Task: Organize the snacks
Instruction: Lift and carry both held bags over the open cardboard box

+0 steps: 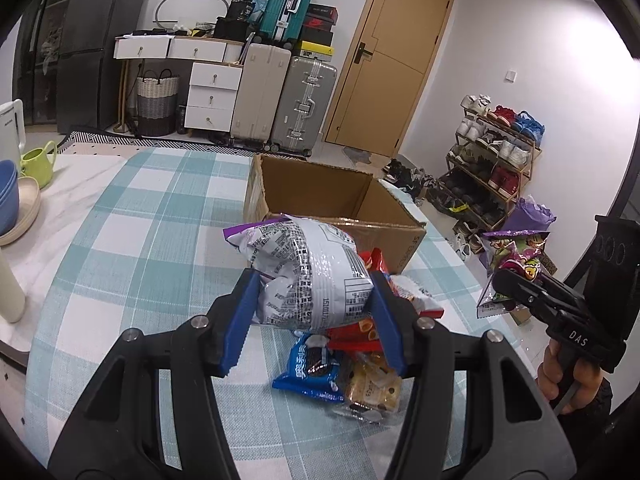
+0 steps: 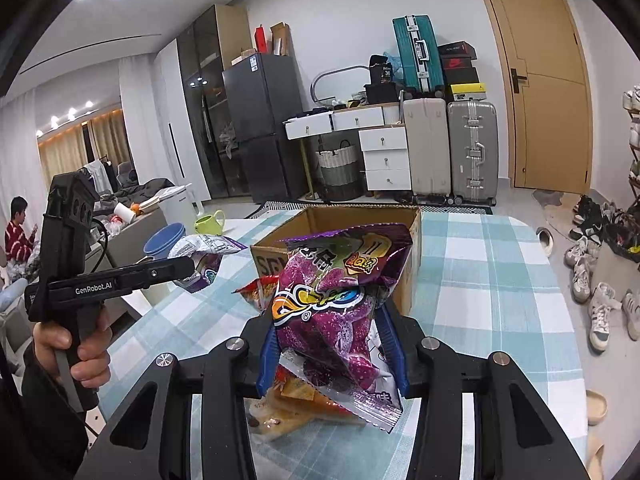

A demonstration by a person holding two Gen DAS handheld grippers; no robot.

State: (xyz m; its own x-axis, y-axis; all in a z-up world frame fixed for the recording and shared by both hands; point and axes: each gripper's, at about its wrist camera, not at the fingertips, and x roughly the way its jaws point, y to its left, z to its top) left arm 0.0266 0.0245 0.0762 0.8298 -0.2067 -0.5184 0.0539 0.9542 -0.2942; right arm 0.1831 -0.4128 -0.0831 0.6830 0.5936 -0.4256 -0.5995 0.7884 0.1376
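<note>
Checked desk (image 1: 132, 216) in a cluttered room, both of my tools carrying snack bags.

My left tool (image 1: 312, 320) is pinching a silver printed bag (image 1: 308, 272) clear of the desk, and my right tool (image 2: 332, 356) is pinching a purple candy bag (image 2: 336, 300) the same way. The open cardboard box (image 1: 320, 188) is sitting at twelve o'clock beyond both bags. Loose snacks (image 1: 344, 376), a blue packet among them, are lying on the cloth under the silver bag, at six o'clock from the box.
</note>
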